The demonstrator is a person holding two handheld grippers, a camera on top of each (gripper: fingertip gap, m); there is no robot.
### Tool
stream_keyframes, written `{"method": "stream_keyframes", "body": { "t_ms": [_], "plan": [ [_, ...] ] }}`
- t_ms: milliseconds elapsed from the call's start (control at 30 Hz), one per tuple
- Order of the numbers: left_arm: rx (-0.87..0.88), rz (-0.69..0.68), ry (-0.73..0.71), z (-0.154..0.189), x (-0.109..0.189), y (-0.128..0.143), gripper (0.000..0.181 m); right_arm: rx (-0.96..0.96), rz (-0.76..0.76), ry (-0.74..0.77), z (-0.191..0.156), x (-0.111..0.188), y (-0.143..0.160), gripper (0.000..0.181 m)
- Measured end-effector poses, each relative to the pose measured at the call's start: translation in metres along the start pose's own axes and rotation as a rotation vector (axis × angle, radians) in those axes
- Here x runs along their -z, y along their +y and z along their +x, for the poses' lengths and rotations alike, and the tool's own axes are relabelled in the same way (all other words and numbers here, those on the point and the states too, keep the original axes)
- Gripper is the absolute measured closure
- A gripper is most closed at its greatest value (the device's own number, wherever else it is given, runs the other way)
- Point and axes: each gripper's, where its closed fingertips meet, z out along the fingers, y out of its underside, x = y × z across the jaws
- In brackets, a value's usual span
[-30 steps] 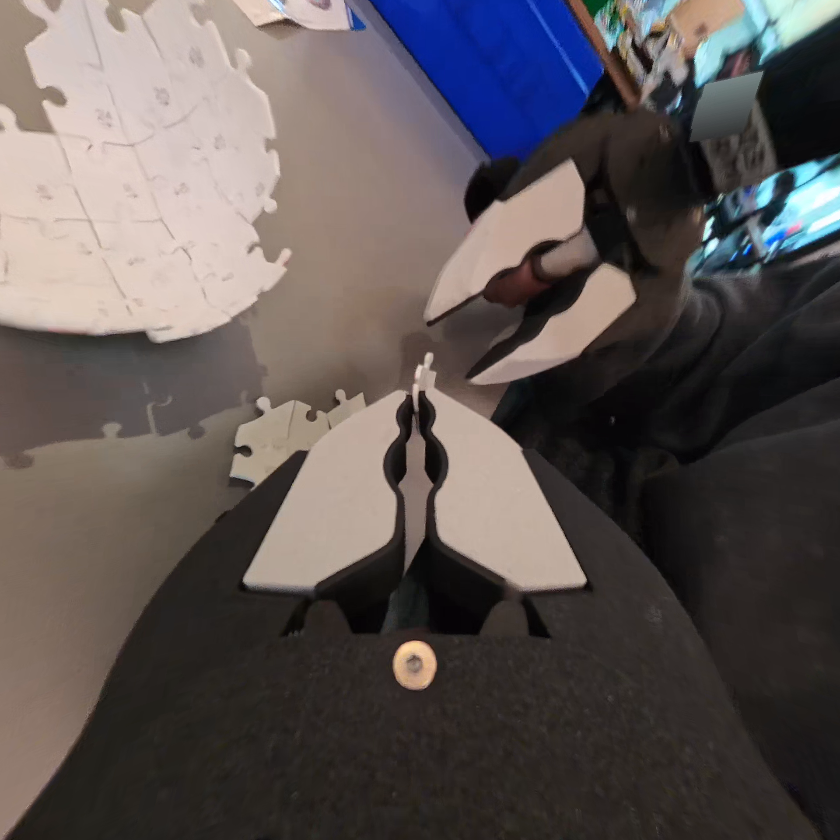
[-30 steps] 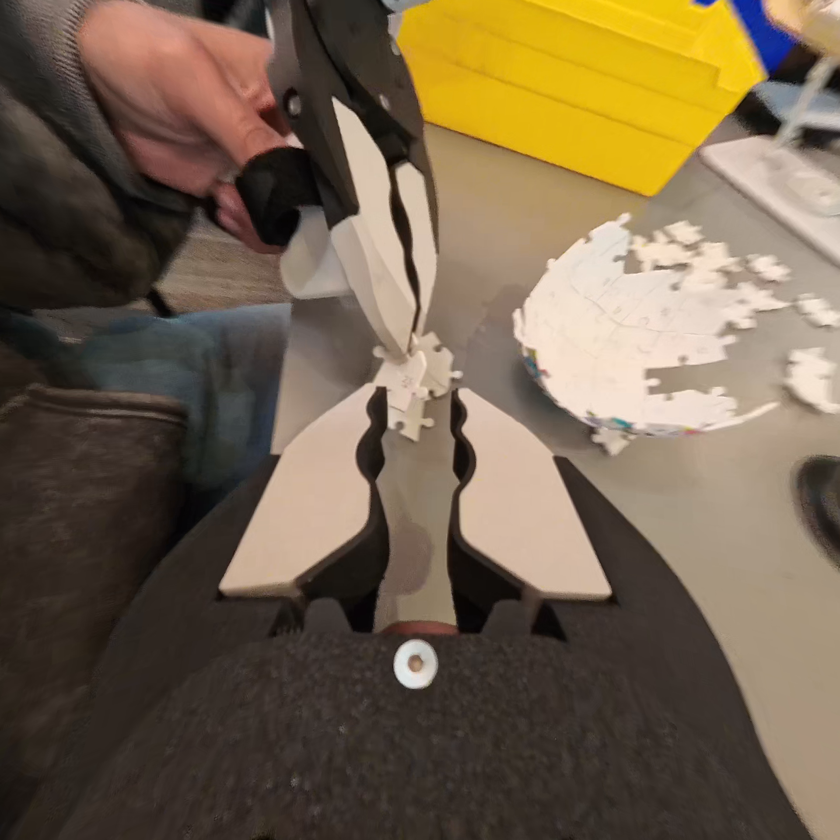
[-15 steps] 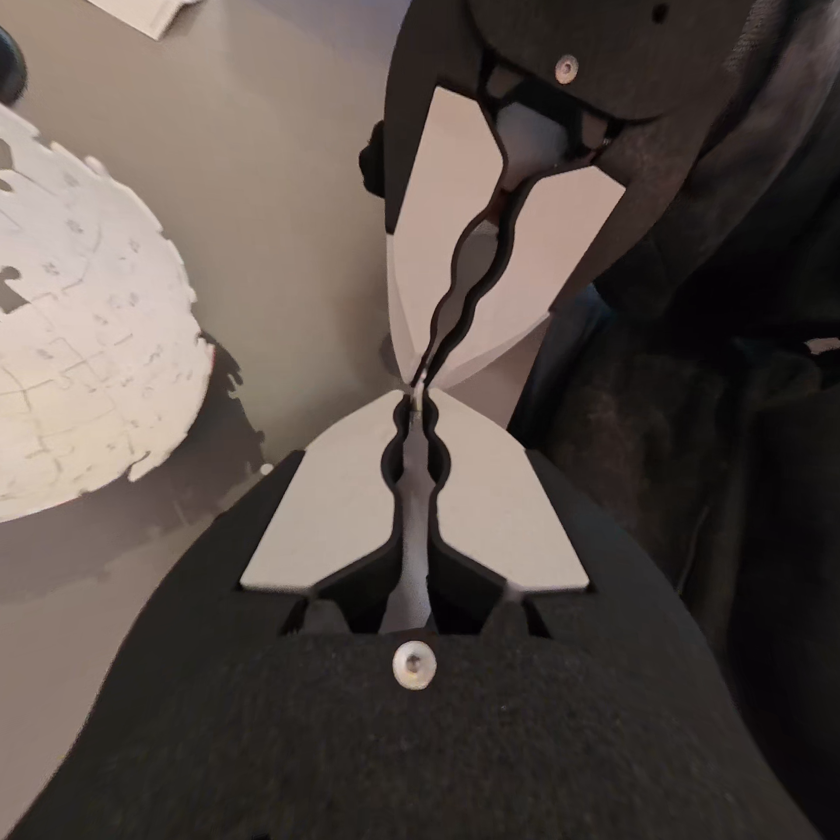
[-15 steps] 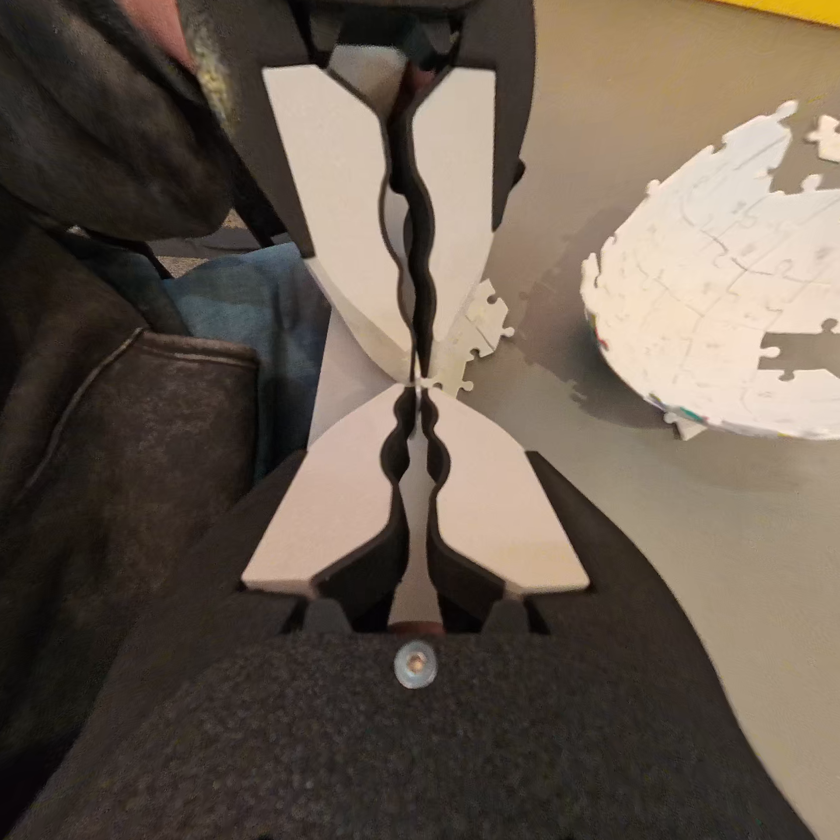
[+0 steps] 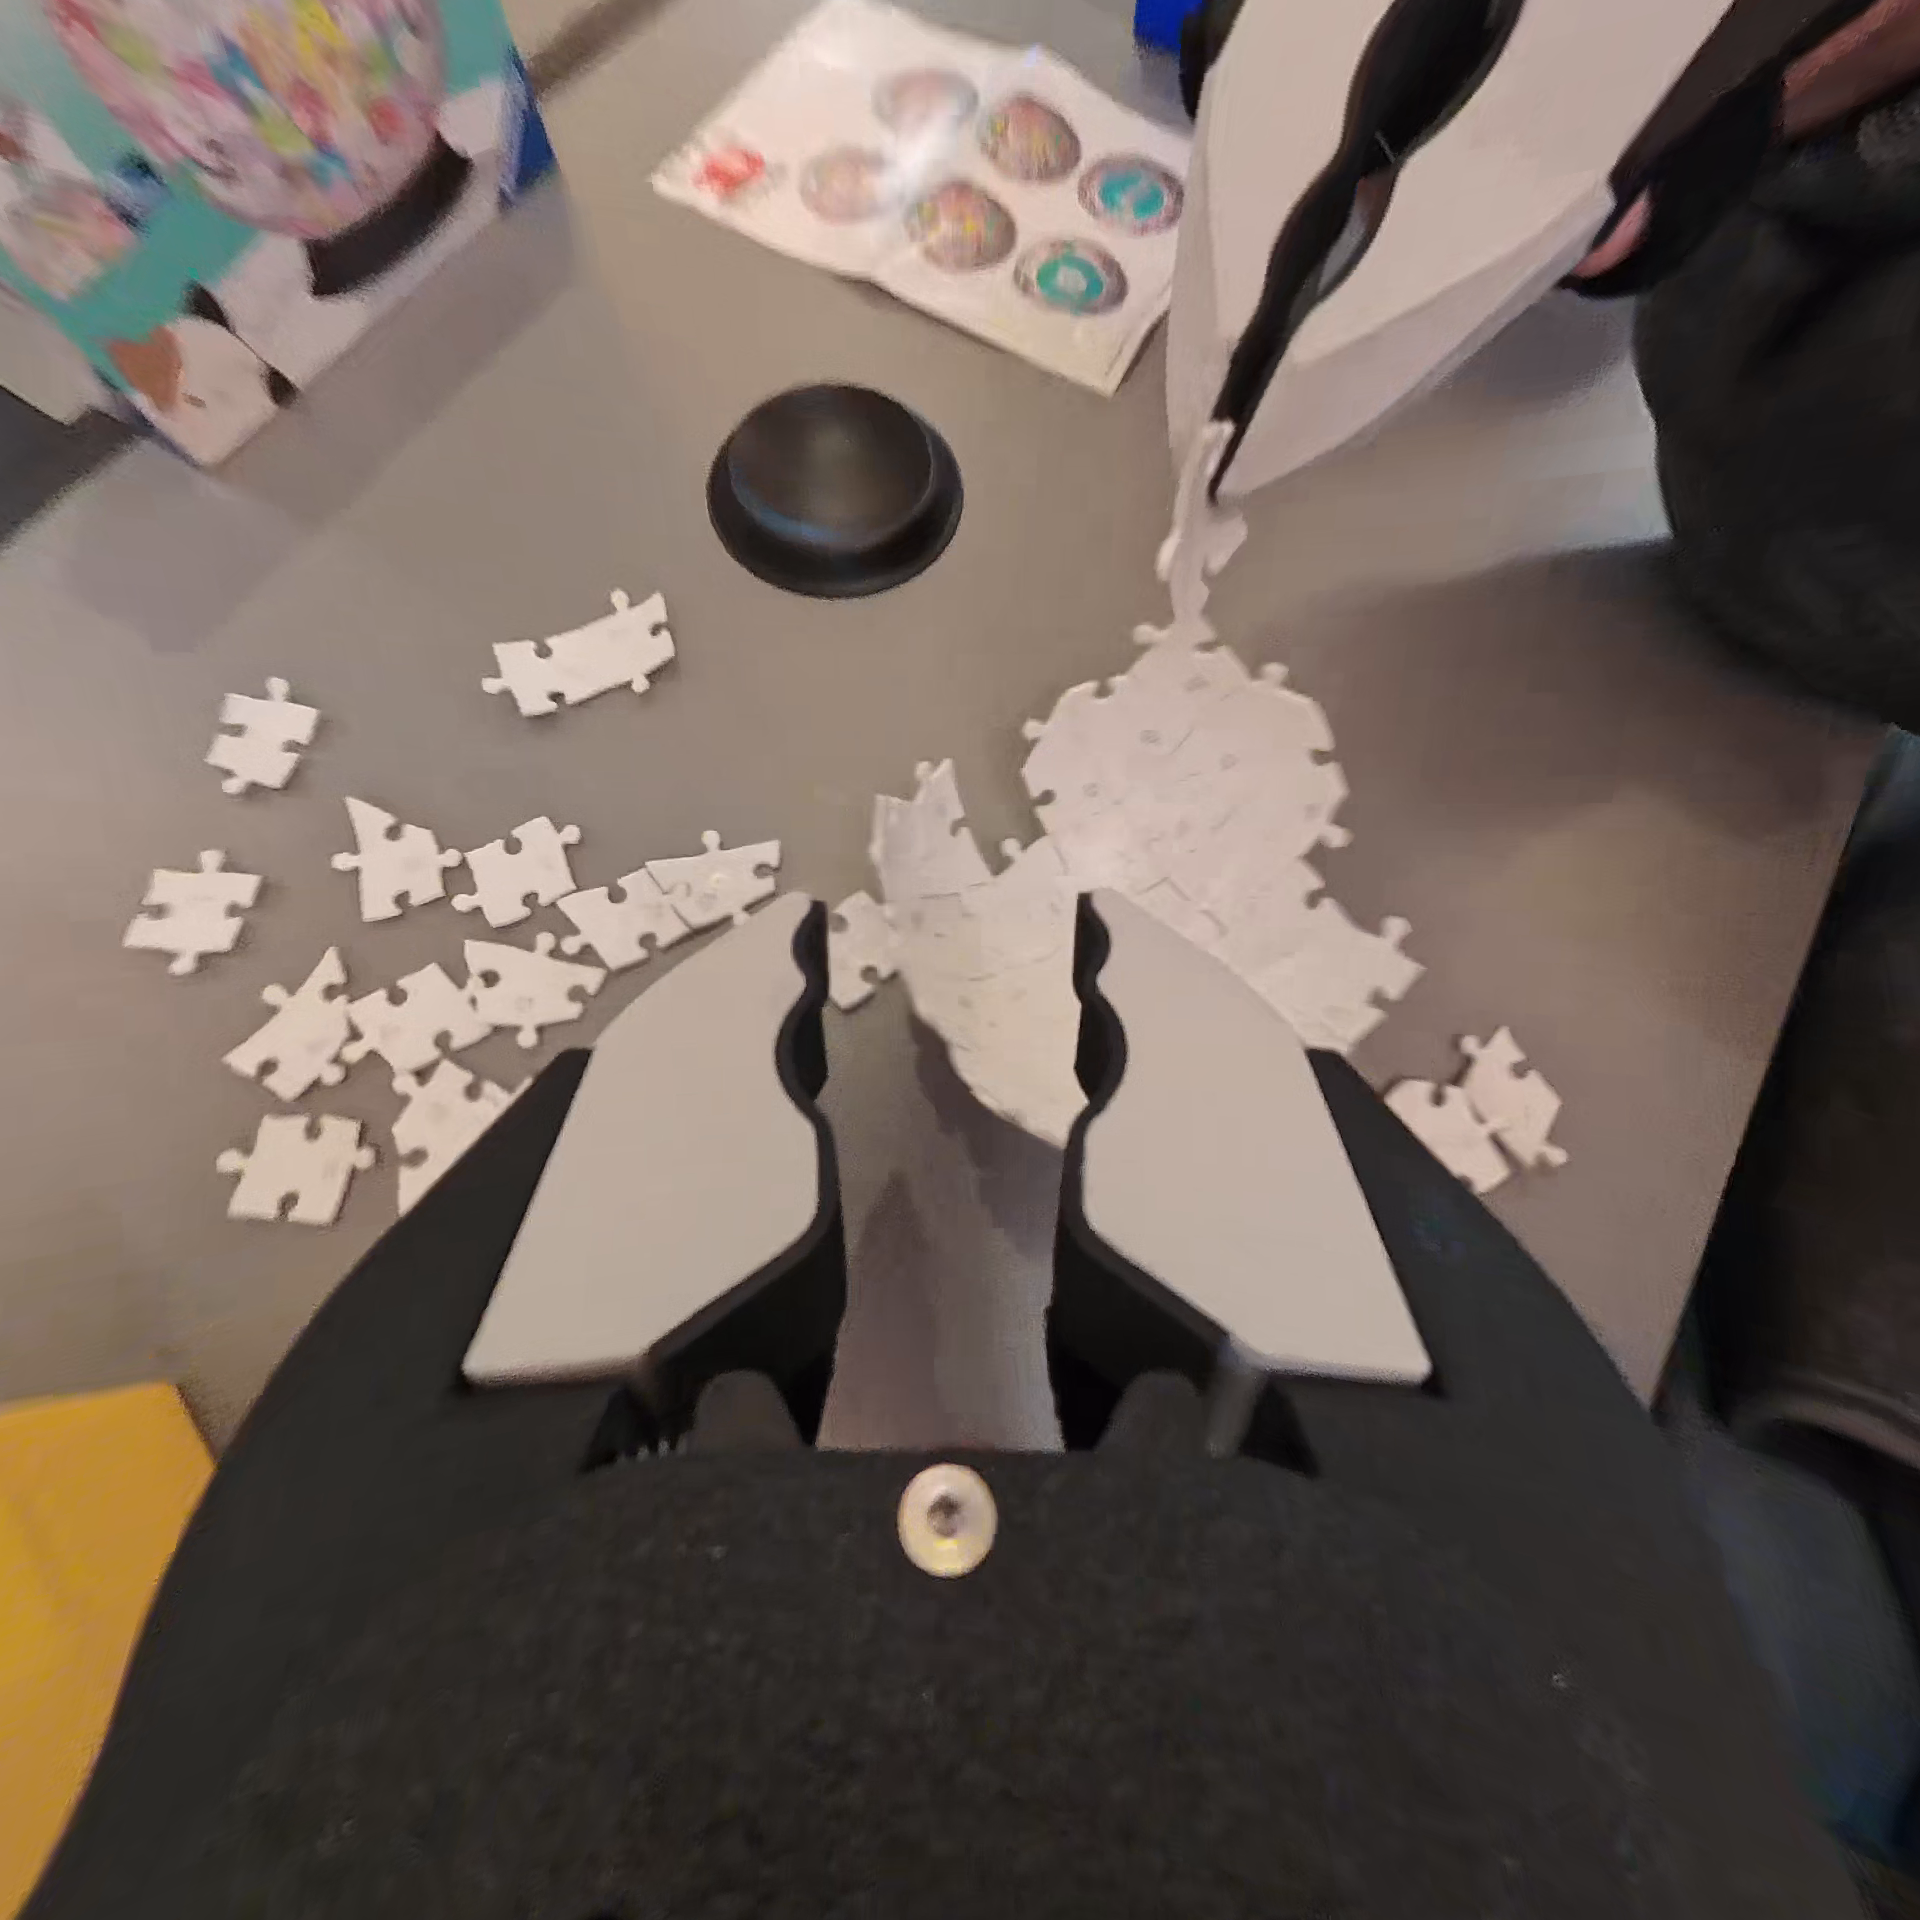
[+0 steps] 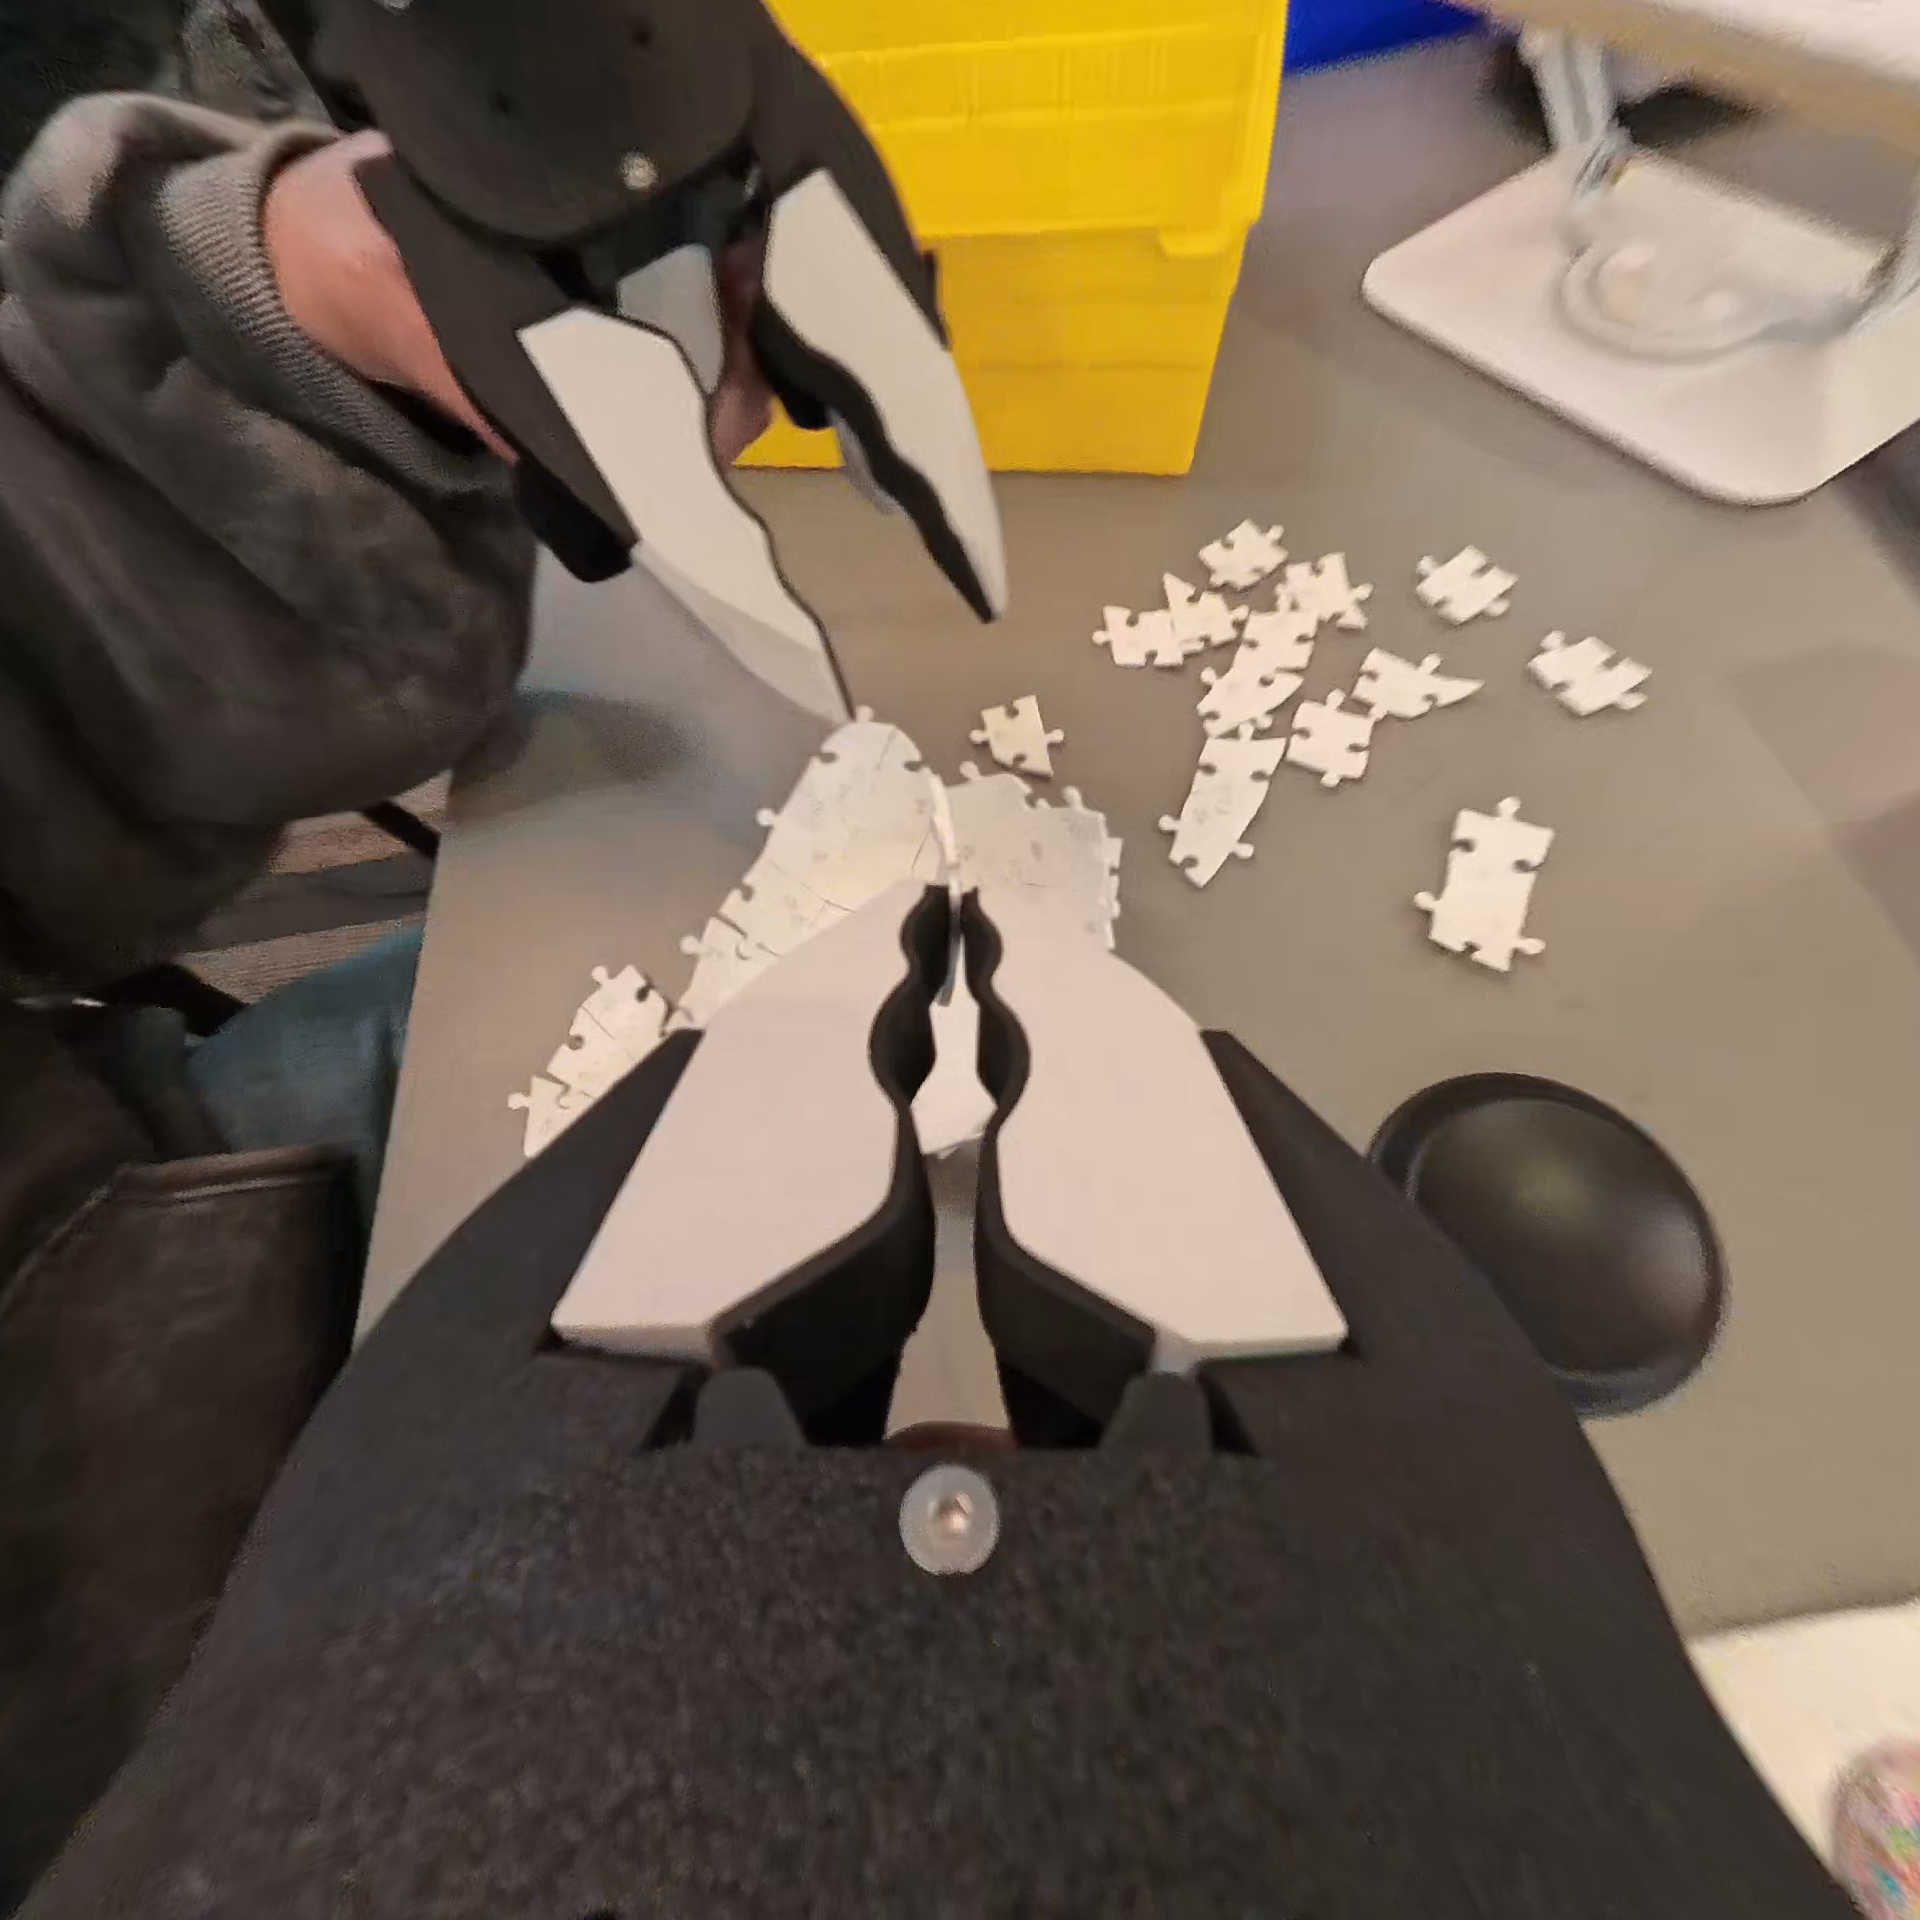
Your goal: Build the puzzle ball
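My left gripper (image 5: pixel 945 920) is open and empty, low over the grey table (image 5: pixel 582 436). A curved white assembled puzzle section (image 5: pixel 1184 769) lies just beyond and between its fingers. My right gripper (image 6: pixel 948 902) is shut on a white puzzle piece (image 6: pixel 945 831), seen edge-on. In the left wrist view the right gripper (image 5: pixel 1226 468) comes in from the upper right, and the piece (image 5: pixel 1200 520) hangs at the section's far edge; I cannot tell whether they touch. The left gripper (image 6: pixel 914 665) also shows in the right wrist view, open, above the section (image 6: pixel 852 821).
Several loose white pieces (image 5: pixel 416 997) lie left of the section, also in the right wrist view (image 6: pixel 1278 665). A black round stand (image 5: pixel 831 488), a puzzle box (image 5: pixel 208 156) and a leaflet (image 5: pixel 935 187) sit farther back. Yellow bins (image 6: pixel 1091 208) and a white base (image 6: pixel 1662 332) stand behind. The tips of one gripper are about 8 cm away from the tips of the other.
Half a second ago both grippers were shut tip to tip on one piece. My left gripper has opened and let go; the right keeps the piece. Both have moved over the loose pieces.
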Motion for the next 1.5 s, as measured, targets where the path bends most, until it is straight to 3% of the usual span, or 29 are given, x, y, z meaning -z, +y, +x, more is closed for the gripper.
{"method": "stream_keyframes", "body": {
  "t_ms": [100, 233, 333, 433, 533, 700, 867, 1100, 1200, 1333, 1500],
  "plan": [
    [0.043, -0.051, 0.16, -0.019, -0.027, -0.003, 0.135, -0.114, 0.07, -0.068, 0.023, -0.019, 0.003, 0.179],
    [0.045, -0.148, 0.39, -0.017, -0.046, 0.0, 0.14, -0.2, 0.058, -0.139, 0.039, -0.035, 0.022, 0.179],
    [0.022, -0.262, 0.455, -0.018, -0.056, 0.012, 0.144, -0.285, 0.06, -0.197, 0.039, -0.044, 0.029, 0.179],
    [-0.034, -0.363, 0.459, -0.018, -0.065, 0.026, 0.147, -0.286, -0.02, -0.157, 0.047, -0.051, 0.04, 0.179],
    [-0.061, -0.412, 0.476, -0.015, -0.067, 0.036, 0.163, -0.279, -0.056, -0.149, 0.051, -0.056, 0.038, 0.179],
    [-0.021, -0.353, 0.478, -0.013, -0.059, 0.035, 0.176, -0.283, -0.086, -0.167, 0.042, -0.056, 0.022, 0.179],
    [0.014, -0.335, 0.435, -0.012, -0.051, 0.043, 0.176, -0.303, -0.185, -0.139, 0.026, -0.05, 0.015, 0.179],
    [0.089, -0.323, 0.419, -0.005, -0.049, 0.052, 0.176, -0.174, -0.38, -0.108, 0.022, -0.065, 0.025, 0.179],
    [0.098, -0.313, 0.396, -0.005, -0.047, 0.052, 0.161, -0.151, -0.419, -0.098, 0.026, -0.068, 0.023, 0.179],
    [0.093, -0.223, 0.363, -0.014, -0.04, 0.035, 0.146, -0.144, -0.385, -0.105, 0.021, -0.066, 0.011, 0.179],
    [0.01, 0.031, 0.371, -0.013, -0.017, -0.007, 0.152, -0.12, -0.278, -0.104, 0.013, -0.06, -0.004, 0.179]
  ]
}}
